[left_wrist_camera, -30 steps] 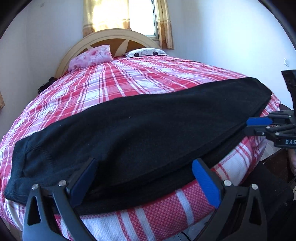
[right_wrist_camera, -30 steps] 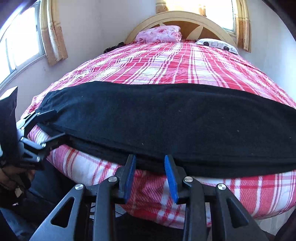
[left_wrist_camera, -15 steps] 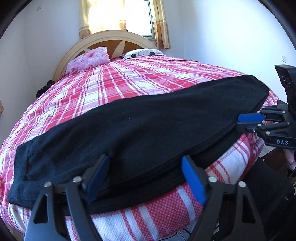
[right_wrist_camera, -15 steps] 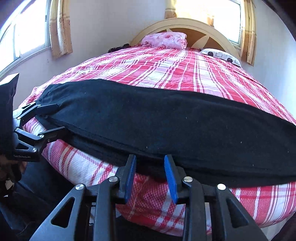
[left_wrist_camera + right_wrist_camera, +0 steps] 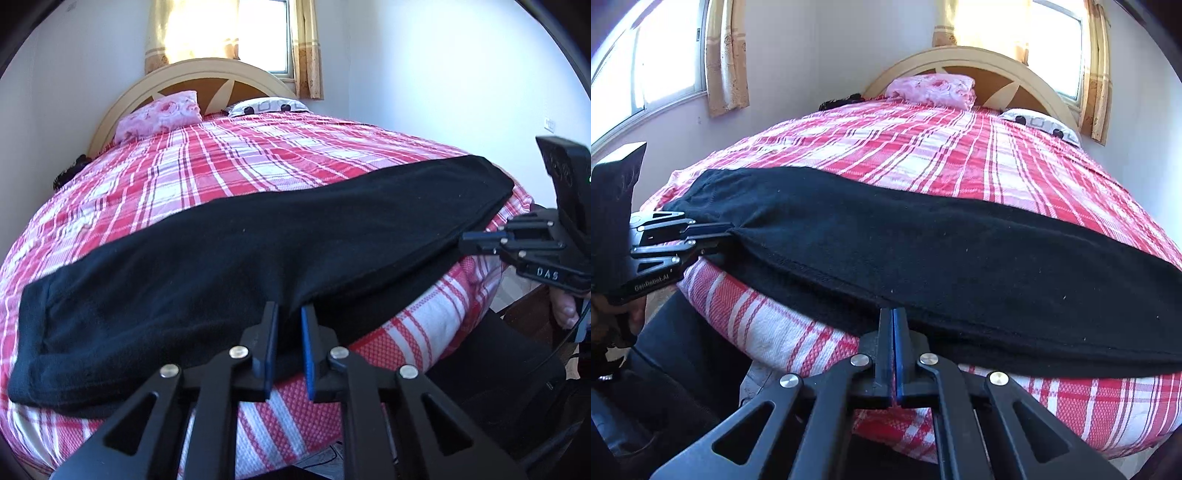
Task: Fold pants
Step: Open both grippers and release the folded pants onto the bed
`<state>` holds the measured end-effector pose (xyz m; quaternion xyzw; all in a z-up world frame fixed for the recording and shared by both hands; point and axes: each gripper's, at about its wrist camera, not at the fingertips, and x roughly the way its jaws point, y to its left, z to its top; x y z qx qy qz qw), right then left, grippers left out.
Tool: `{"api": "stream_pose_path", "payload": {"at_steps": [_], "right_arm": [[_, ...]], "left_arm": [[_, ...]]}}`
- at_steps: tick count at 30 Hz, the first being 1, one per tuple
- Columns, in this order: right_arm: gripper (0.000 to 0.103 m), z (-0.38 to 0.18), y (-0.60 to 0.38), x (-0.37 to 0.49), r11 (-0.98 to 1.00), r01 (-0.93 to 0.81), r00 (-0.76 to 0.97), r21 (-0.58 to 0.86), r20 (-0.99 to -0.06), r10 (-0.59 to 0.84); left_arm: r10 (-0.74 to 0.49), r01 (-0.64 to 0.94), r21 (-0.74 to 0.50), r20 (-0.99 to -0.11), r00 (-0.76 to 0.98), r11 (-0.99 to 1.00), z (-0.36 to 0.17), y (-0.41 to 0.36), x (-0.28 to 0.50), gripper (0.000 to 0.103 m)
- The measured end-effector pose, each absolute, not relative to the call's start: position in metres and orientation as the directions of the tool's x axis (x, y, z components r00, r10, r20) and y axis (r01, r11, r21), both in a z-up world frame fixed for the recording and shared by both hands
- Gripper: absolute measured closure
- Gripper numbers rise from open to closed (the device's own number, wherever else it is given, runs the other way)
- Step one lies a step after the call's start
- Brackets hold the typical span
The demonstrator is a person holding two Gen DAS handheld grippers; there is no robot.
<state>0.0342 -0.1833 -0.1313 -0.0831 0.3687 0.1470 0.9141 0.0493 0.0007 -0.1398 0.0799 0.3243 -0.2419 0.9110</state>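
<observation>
Black pants (image 5: pixel 258 251) lie folded lengthwise across the near edge of the bed, also in the right wrist view (image 5: pixel 942 258). My left gripper (image 5: pixel 287 314) is shut on the pants' near edge towards the waistband end; it shows from the side in the right wrist view (image 5: pixel 716 234), pinching the cloth. My right gripper (image 5: pixel 893 317) is shut on the near edge towards the leg end; it shows in the left wrist view (image 5: pixel 469 242) at the cloth's edge.
The bed has a red and white plaid cover (image 5: pixel 240 162), a cream headboard (image 5: pixel 207 74), a pink pillow (image 5: pixel 159 116) and a patterned pillow (image 5: pixel 266 107). Walls and curtained windows stand behind and to the left (image 5: pixel 657 70).
Both grippers have closed: the left from wide open, the right from slightly open, each onto the near edge of the pants. The pants lie as before.
</observation>
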Motion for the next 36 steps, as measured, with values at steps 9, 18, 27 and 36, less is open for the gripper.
{"api": "stream_pose_path", "payload": {"at_steps": [9,18,27,36], "right_arm": [[0.102,-0.147,-0.202,0.035,0.953,-0.299,0.644,0.056,-0.724,0.245],[0.043,-0.138,-0.192,0.032,0.948,-0.319,0.689,0.008,-0.685,0.238],[0.053,-0.142,-0.181,0.043,0.939,-0.305,0.728,-0.159,-0.675,0.122],[0.1,-0.14,-0.18,0.05,0.933,-0.324,0.719,-0.156,-0.682,0.135]], "left_arm": [[-0.39,0.504,0.008,-0.621,0.68,0.864,-0.137,-0.001,0.045,0.09],[-0.342,0.48,0.087,-0.593,0.729,0.873,-0.139,-0.008,0.042,0.05],[-0.31,0.487,0.148,-0.606,0.732,0.861,-0.144,-0.014,0.053,0.047],[-0.349,0.537,0.139,-0.621,0.702,0.832,-0.141,-0.018,0.049,0.093]]}}
